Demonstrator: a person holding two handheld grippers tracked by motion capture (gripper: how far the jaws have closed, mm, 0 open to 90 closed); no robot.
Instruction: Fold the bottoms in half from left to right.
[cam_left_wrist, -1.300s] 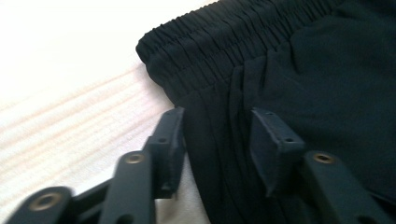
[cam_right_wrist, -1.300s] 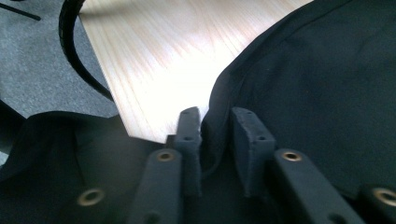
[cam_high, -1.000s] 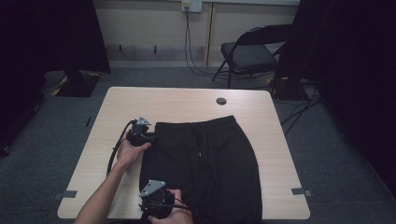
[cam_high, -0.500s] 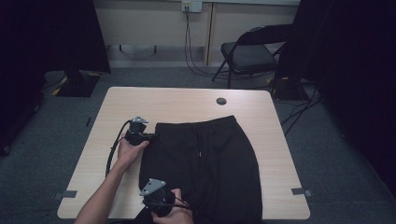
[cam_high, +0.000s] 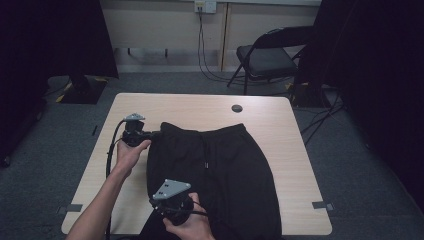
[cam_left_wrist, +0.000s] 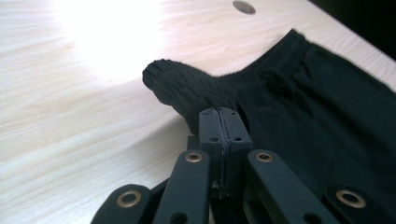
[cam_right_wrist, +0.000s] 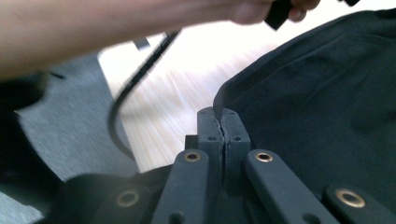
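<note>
Both grippers, left (cam_left_wrist: 219, 116) and right (cam_right_wrist: 219, 116), pinch the black shorts' (cam_high: 220, 170) left-frame edge; I'd lift evenly, keeping fabric taut.

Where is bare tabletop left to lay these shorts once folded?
Free: the far strip of the table beyond the waistband, around the round hole, and the right strip beside the black shorts. Crowded: the left edge, where the left gripper and right gripper pinch cloth.
</note>
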